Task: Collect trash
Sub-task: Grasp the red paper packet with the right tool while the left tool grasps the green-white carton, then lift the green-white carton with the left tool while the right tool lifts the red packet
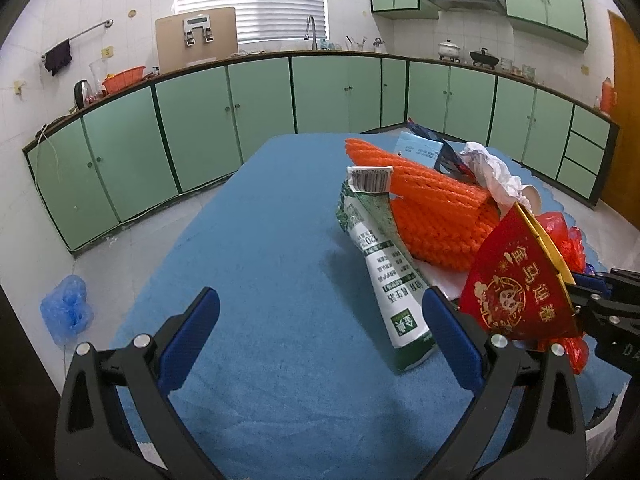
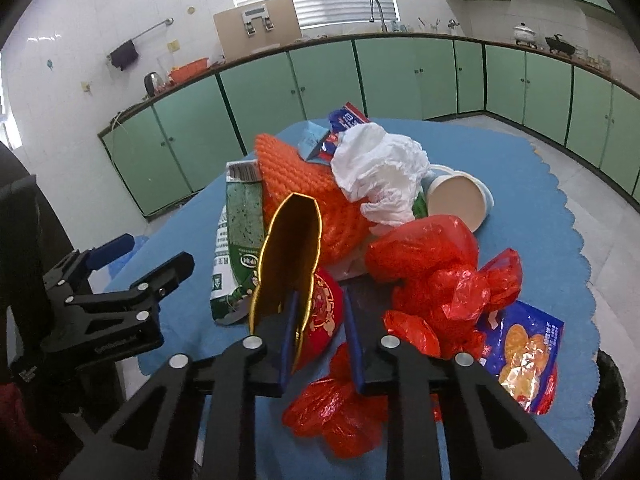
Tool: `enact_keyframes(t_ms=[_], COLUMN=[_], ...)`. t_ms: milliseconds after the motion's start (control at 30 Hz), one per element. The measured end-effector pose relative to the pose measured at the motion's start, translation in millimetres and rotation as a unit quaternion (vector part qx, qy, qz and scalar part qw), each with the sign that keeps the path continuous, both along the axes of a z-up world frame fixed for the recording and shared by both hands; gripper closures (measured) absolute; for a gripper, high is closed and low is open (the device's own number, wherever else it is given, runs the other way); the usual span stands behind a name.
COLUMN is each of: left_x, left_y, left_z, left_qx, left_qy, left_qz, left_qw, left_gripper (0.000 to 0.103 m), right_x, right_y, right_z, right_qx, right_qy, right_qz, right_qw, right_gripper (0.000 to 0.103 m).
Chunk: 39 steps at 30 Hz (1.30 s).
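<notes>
Two close wrist views, shared trash pile (image 1: 436,216)

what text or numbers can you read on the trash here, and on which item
"金马迎春" in gold on the red paper box.
"120" on the green and white wrapper; the rest of its Chinese print and the barcode digits are too small to read.
Light blue packet: print too small to read.
Blue snack bag: white characters too blurred to read.
Red and blue wrapper behind the orange foam net: lettering not legible.
</notes>
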State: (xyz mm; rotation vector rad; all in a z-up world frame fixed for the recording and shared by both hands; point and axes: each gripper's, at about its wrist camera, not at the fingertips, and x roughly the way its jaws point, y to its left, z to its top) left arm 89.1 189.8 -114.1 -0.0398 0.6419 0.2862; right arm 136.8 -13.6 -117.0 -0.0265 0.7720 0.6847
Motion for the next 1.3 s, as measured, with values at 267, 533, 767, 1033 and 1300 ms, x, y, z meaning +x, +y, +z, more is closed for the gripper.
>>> enact_keyframes(t_ms=[267, 533, 767, 1033, 1300], left_x=[7.6, 26.5, 43.0, 42.5, 11.2], left_y=[-6.4, -13.2, -20.3, -26.1, -24.7], left_z=[-2.6, -13.5, -21.0, -24.2, 3.3], left_qx=[-0.001, -0.013, -0.021, -0.061, -0.048], left_qy=[0.005, 0.017, 0.03, 0.03, -0.004], left_qz=[-0.015, -0.027, -0.04, -0.063, -0.043], left_qw=[0.9999, 0.9994, 0.9985, 0.9957, 0.9979], left_gripper=[0.005, 0.005, 0.022, 0.068, 0.077], right_x=[-4.0, -11.2, 0.6, 1.3, -6.4], right_y=[0.9, -20.3, -34.1, -36.2, -40.0], right_z=[2.8, 25.8, 22.5, 22.2, 33.4], right_qx=[0.022, 0.049, 0.064, 0.065, 0.075], right_qy=[0.002, -0.038, -0.026, -0.022, -0.043], right_qz=[0.033, 0.019, -0.012, -0.01, -0.005], right_qw=[0.999, 0.998, 0.998, 0.998, 0.996], right_gripper=[0.099, 0.099, 0.099, 0.098, 0.098])
